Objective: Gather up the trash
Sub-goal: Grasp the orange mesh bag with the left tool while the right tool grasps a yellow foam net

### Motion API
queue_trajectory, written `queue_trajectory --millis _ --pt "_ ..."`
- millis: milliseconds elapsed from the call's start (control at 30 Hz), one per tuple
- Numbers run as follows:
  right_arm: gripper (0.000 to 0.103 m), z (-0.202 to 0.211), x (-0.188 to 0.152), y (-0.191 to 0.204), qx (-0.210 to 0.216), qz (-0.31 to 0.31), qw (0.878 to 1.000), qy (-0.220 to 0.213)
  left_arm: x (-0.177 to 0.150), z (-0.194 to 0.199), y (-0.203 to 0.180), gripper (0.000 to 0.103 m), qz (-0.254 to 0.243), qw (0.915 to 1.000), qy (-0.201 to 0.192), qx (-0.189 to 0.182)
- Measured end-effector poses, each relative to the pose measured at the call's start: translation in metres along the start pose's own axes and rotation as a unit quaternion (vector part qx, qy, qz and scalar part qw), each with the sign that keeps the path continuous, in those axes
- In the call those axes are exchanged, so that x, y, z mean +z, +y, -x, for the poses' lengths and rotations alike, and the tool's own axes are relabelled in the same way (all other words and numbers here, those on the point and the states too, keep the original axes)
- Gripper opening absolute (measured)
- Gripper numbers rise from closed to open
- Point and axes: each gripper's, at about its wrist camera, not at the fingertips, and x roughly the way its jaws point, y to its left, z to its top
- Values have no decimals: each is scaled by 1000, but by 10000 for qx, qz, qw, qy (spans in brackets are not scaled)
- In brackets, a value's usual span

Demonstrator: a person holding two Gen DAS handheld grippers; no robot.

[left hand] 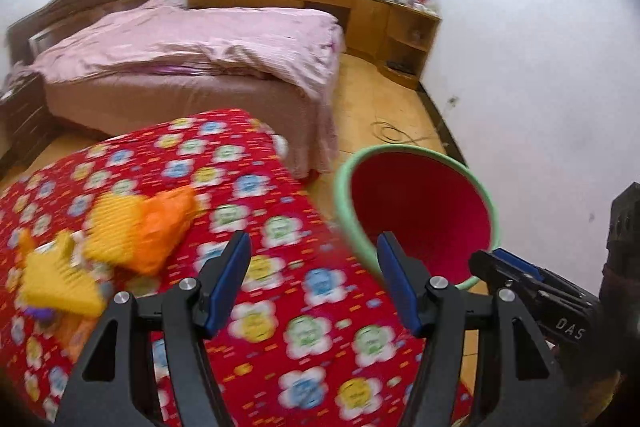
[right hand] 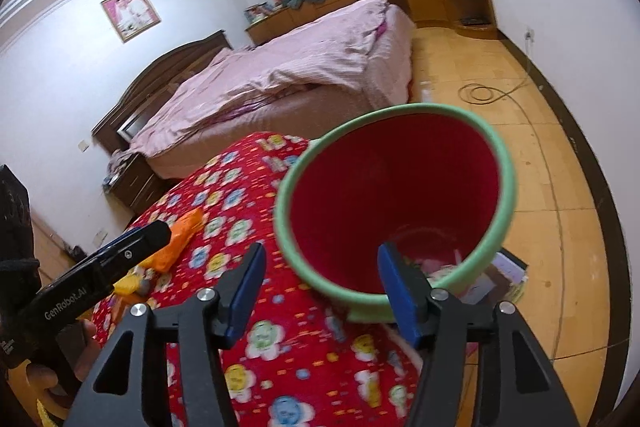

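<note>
A red bin with a green rim [left hand: 420, 211] stands on the floor against the edge of a table under a red flowered cloth [left hand: 280, 307]. Crumpled orange [left hand: 164, 227] and yellow [left hand: 108, 231] wrappers lie on the cloth at the left. My left gripper [left hand: 314, 243] hovers open over the cloth between the wrappers and the bin, with nothing between its fingers. In the right wrist view my right gripper [right hand: 322, 255] is open and empty at the bin's [right hand: 392, 187] near rim, its right finger over the opening. A few scraps [right hand: 436, 267] lie at the bin's bottom.
A bed with a pink cover [left hand: 200, 43] fills the room beyond the table. Wooden cabinets [left hand: 400, 27] line the far wall. A coiled cable [right hand: 480, 93] lies on the tiled floor, and a flat box [right hand: 508, 267] rests beside the bin.
</note>
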Motion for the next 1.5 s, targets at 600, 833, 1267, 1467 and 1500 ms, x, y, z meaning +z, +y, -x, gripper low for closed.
queue_trajectory --millis 600,833,1267,1467,1500 --pt "73 -36 -29 85 409 460 9964 588 -24 66 156 65 847 9887 -224 1216" --pt "73 -54 -32 108 418 554 9949 737 -27 70 218 65 1279 9785 -211 1606" --pt "73 -83 -27 133 436 576 9934 888 -28 25 301 65 2111 9627 -48 1693" --pt "73 -99 -13 155 437 814 9918 884 -34 -7 323 64 2433 9568 194 1581" --pt "73 -102 -10 160 444 871 9914 872 -36 -10 326 61 2461 9564 198 1560"
